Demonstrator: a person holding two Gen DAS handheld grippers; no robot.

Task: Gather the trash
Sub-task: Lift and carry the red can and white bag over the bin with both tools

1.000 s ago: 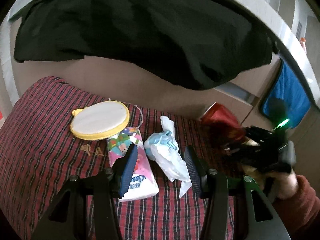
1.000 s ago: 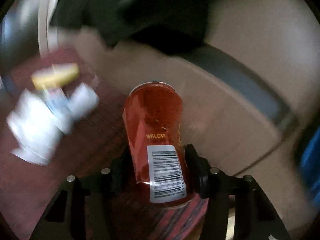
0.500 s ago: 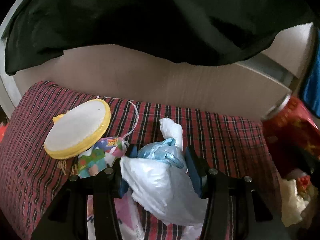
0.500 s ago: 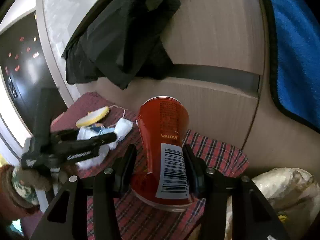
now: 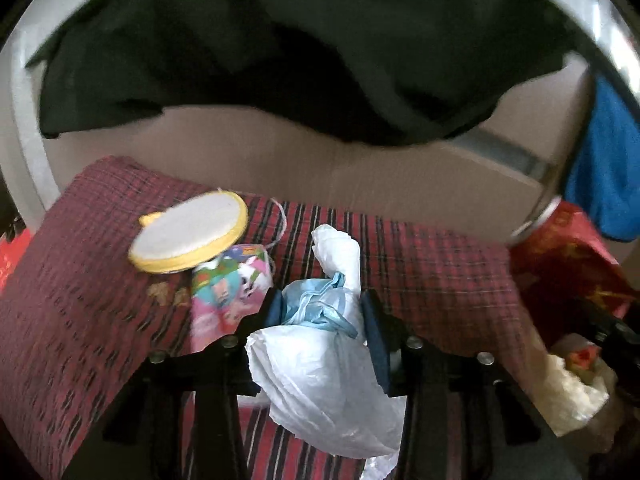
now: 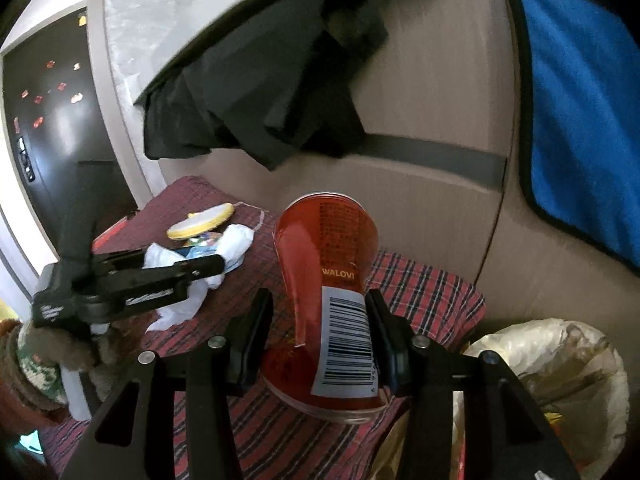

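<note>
Left tool [image 5: 322, 312]: jaws just closing, now clenched on crumpled plastic bag [image 5: 320, 368], right of yellow pouch [image 5: 188, 232]; soft, light, best pinched mid-bunch. Right tool [image 6: 318, 320]: grasping red can [image 6: 326, 292]; rigid, slick, dentable.

Both fisheye views are dim, with corners vignetted black. The left wrist view is motion-smeared throughout. The black cloth [image 5: 280, 60] at 12 o'clock loses detail; straight edges bow near the rims.
</note>
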